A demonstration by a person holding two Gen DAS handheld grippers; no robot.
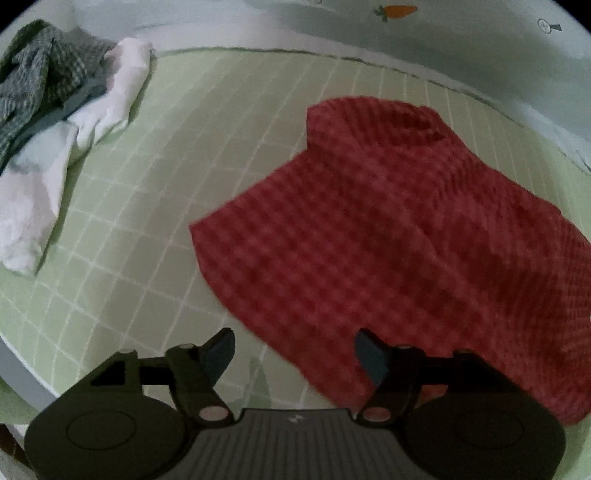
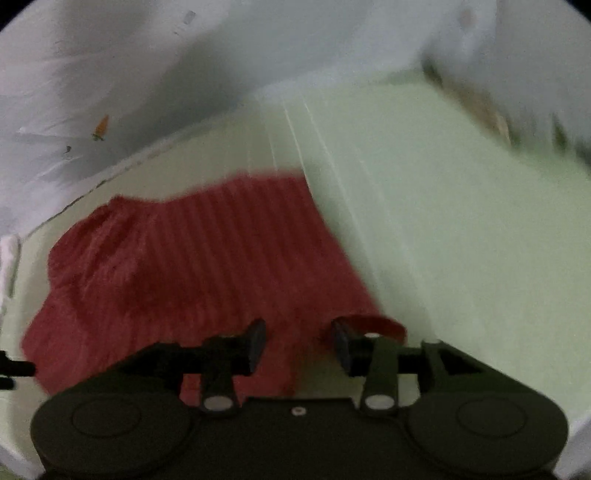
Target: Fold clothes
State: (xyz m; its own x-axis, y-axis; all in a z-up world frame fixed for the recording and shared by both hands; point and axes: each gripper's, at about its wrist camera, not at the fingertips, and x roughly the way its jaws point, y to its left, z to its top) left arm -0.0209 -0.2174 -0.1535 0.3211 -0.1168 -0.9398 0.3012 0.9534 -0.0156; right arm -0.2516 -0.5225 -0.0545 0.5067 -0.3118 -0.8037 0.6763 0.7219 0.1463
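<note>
Red cloth (image 1: 388, 236): I see it lying flat on the green squared mat (image 1: 184, 184), in the middle and right of the left view. One end near the top looks bunched or rolled over.
Same cloth, other view: it fills the lower left and middle of the right view (image 2: 192, 266). The picture is blurry there.
Left gripper (image 1: 294, 350): its jaws are wide open and hold nothing. It hangs over the near edge of the red cloth, at the bottom of the frame.
Right gripper (image 2: 298, 345): its jaws are partly open. I see no cloth pressed between them. A small red curl of cloth (image 2: 380, 325) sits just by the right jaw. I cannot tell if it touches.
Pile (image 1: 55, 110): a checked grey cloth and some white clothes lie in a heap in the upper left of the left view, well apart from the red cloth.
Around the mat: a pale sheet (image 1: 461, 40) with a little carrot picture (image 1: 397, 11) lies past the far edge, at the top.
Step in hand: I think one fold of the red cloth has been laid down and both jaws are free.
Next move: I think I need to grab two corners of one edge, lift them, and lay them over the other side. I must keep the edges lined up.
Watch out: the cloth is soft and may slide or bunch up.
</note>
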